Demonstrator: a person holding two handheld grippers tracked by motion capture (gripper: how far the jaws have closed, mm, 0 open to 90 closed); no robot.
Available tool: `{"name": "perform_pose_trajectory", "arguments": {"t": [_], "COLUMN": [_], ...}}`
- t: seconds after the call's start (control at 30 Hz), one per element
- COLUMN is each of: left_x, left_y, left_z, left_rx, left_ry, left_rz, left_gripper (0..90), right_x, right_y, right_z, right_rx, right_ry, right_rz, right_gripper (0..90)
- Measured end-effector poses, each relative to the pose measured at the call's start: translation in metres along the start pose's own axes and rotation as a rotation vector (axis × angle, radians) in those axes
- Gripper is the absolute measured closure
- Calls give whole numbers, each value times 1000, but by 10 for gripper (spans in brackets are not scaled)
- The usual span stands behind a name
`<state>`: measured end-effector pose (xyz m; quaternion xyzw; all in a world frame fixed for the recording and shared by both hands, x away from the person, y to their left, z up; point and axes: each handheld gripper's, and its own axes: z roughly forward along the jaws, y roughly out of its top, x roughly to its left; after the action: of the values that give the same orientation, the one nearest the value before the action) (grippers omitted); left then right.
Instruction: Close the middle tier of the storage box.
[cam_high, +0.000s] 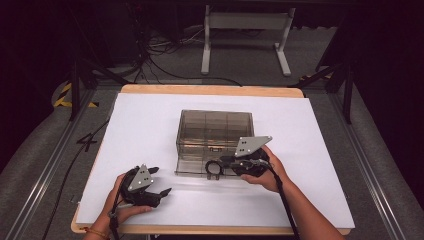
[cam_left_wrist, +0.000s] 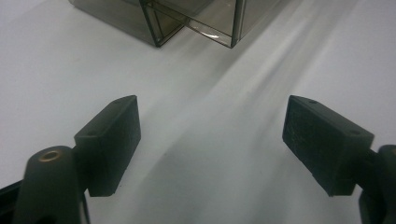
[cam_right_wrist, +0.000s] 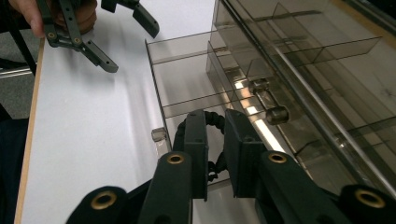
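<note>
The high view is dim, its surroundings nearly black, while the white table (cam_high: 150, 130) stands out evenly lit. Soft streaky shadows cross it in the left gripper view. Glare glints on the clear box (cam_right_wrist: 299, 70), near jaws blurred.

A single dark figure "4" (cam_high: 86, 142) was marked on the grey floor (cam_high: 45, 150) left of the worktop (cam_high: 150, 115). Yellow-and-black hazard stripes (cam_high: 65, 95) lay on the floor farther back. No other text was legible.
</note>
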<state>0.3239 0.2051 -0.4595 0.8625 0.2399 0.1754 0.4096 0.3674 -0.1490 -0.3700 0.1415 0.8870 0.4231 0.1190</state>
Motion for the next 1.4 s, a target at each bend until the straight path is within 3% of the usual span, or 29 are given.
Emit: {"name": "perform_pose_trajectory", "arguments": {"t": [0.27,0.33,0.5,0.77,0.83,0.9,1.27,1.4], "left_x": [-1,-3,-13,-22,-24,-25,-37,-44], "left_y": [0,0,2,10,11,13,38,50], "left_z": [0,-1,0,1,1,0,18,27], "left_rx": [8,12,23,0,-17,-31,-56,-54], "left_ry": [-28,-66,-99,-116,-127,-143,-150,-144], "left_rz": [16,42,93,117,107,103,103,135], "left_gripper": [374,489,699,848,883,896,899,899], "right_x": [-5,-7,-14,-28,-30,-34,-52,-56], "right_y": [-2,-3,-5,-5,-5,-5,-9,-11], "right_z": [-15,-23,-38,-55,-56,-56,-47,-44], "right_rx": [-46,-67,-97,-131,-124,-119,-93,-85], "right_ry": [-28,-47,-96,-156,-165,-176,-210,-213], "right_rz": [9,15,22,47,50,52,96,108], "right_gripper": [845,868,900,900,900,900,900,900]}}
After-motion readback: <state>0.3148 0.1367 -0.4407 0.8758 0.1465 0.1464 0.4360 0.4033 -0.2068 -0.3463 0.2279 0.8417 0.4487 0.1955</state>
